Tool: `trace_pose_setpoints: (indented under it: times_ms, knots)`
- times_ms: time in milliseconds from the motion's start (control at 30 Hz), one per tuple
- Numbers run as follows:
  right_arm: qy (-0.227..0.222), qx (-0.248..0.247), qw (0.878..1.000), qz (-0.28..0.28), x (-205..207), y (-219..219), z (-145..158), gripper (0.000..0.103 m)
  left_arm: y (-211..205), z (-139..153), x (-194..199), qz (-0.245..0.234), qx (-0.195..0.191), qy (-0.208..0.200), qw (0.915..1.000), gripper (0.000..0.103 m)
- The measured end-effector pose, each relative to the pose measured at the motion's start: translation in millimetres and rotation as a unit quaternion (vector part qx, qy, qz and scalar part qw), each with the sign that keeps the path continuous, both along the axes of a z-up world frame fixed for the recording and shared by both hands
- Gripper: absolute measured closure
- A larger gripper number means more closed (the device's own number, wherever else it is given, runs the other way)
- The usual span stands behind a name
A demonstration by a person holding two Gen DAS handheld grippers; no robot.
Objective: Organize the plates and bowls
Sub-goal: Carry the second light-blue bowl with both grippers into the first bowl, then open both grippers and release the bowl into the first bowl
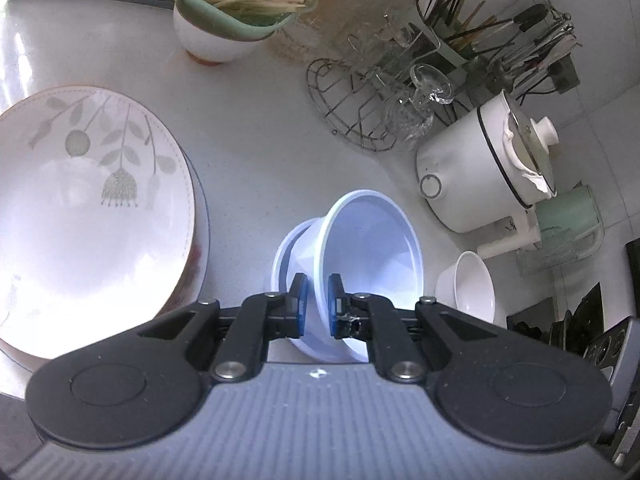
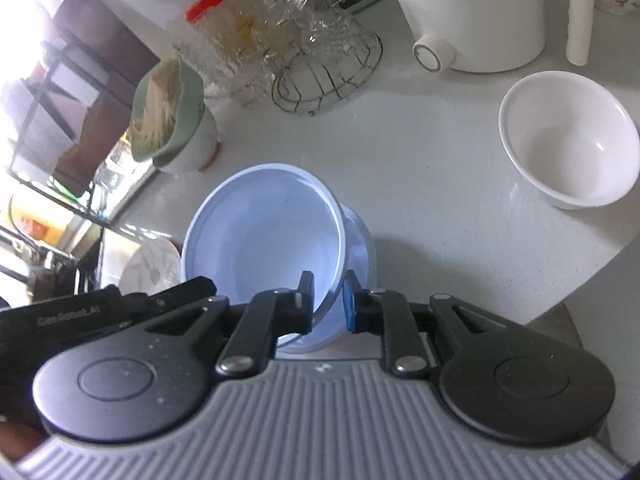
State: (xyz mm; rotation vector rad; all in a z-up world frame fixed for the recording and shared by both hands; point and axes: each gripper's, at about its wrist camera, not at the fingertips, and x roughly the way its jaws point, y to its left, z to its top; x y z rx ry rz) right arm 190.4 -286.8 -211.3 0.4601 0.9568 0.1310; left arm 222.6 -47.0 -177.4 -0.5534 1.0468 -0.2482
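Both the left gripper [image 1: 317, 304] and right gripper [image 2: 326, 300] are pinching the thin, light, flexible pale-blue plastic bowl [image 1: 372, 248] at its rim; likely slippery.

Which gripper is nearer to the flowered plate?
Left. The left gripper is right beside the flowered plate; the right gripper sits farther off, with the left gripper between it and the plate.

Home kitchen: worktop [image 1: 248, 128], glass rack [image 1: 360, 104], cooker [image 1: 480, 168].
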Motion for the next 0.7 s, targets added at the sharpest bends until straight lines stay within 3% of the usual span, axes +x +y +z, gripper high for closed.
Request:
trace_pose_setpoints:
  times_ms: [467, 533, 600, 700]
  knots:
    - [0.004, -0.034, 0.999, 0.019, 2, 6, -1, 0.083, -3, -9, 2, -0.003, 0.011, 0.009, 0.9999, 0.092]
    - [0.003, -0.028, 0.999, 0.018, 2, 6, 0, 0.077, -1, -6, 2, -0.006, 0.014, 0.003, 0.9999, 0.091]
    - [-0.011, -0.033, 0.999, 0.029, -1, 9, 3, 0.063, 0, -4, 1, -0.011, 0.017, 0.001, 0.9998, 0.090]
    - [-0.031, -0.040, 0.998, 0.031, -7, 10, 10, 0.062, 1, 2, -2, -0.014, 0.022, -0.006, 0.9996, 0.082]
